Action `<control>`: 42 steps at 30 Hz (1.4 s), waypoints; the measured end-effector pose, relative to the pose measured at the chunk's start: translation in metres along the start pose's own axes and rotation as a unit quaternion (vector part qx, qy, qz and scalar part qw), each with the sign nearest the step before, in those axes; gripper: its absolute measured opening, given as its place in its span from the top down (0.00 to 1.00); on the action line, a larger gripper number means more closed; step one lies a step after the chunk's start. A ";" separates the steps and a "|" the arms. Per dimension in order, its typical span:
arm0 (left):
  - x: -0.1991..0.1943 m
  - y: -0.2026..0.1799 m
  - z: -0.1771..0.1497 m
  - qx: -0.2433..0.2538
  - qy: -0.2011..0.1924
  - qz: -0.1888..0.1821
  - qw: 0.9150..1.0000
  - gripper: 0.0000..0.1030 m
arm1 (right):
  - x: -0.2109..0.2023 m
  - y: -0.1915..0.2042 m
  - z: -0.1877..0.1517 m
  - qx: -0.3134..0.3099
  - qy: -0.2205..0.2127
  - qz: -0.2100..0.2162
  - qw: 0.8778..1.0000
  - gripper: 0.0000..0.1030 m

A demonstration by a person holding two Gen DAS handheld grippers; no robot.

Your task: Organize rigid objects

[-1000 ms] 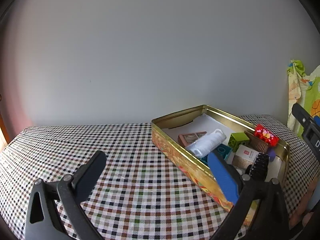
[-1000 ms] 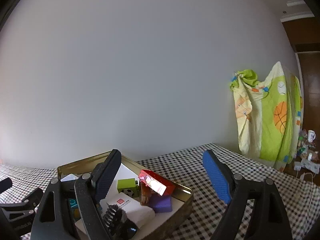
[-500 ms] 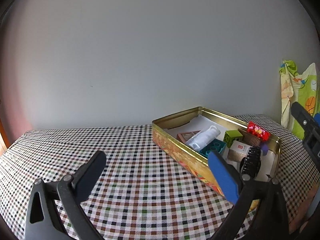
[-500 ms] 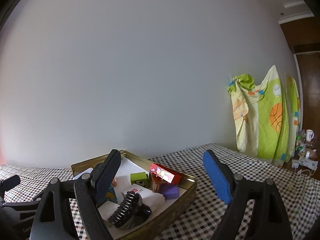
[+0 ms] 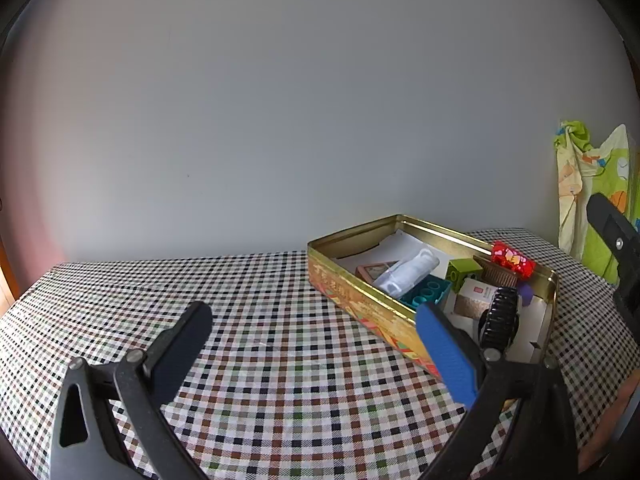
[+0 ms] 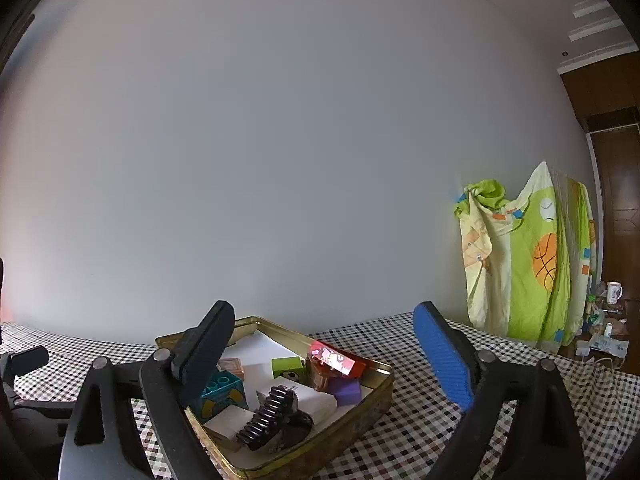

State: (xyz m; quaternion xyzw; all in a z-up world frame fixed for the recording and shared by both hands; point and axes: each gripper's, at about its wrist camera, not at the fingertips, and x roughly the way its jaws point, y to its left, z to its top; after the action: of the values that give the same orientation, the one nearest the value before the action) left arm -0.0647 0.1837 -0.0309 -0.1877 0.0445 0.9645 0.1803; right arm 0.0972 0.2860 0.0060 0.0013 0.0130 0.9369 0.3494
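Observation:
A gold tin box [image 5: 360, 304] stands on the checkered tablecloth [image 5: 260, 320], also in the right wrist view [image 6: 360, 404]. It holds a black hair claw [image 6: 276, 420], a red packet [image 6: 336, 360], a green block [image 6: 288, 366], a teal block [image 6: 218, 392], a purple block [image 6: 346, 390] and a white tube [image 5: 408, 272]. My left gripper [image 5: 312, 348] is open and empty, left of the tin. My right gripper [image 6: 324, 356] is open and empty, above the tin's near side.
A plain grey wall [image 5: 280, 120] backs the table. A green and yellow blanket [image 6: 528, 264] hangs at the right. A mug and small clutter [image 6: 608, 320] sit on a surface at the far right.
Both grippers have drawn back and up from the tin, which now looks smaller and farther away. Both stay open and empty. The objects in the tin have not moved.

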 end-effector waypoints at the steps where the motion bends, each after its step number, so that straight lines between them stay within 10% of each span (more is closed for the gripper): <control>1: 0.000 -0.001 0.000 0.001 0.000 0.000 1.000 0.00 | 0.000 0.000 0.000 0.000 0.000 0.000 1.000 0.06; 42: -0.005 0.005 -0.001 -0.008 -0.006 0.007 1.000 0.00 | 0.002 0.001 0.001 -0.001 0.015 0.016 1.000 0.01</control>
State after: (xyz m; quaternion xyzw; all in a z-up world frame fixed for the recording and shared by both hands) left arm -0.0617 0.1771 -0.0297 -0.1830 0.0373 0.9672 0.1723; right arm 0.0954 0.2863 0.0075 -0.0131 0.0172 0.9421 0.3345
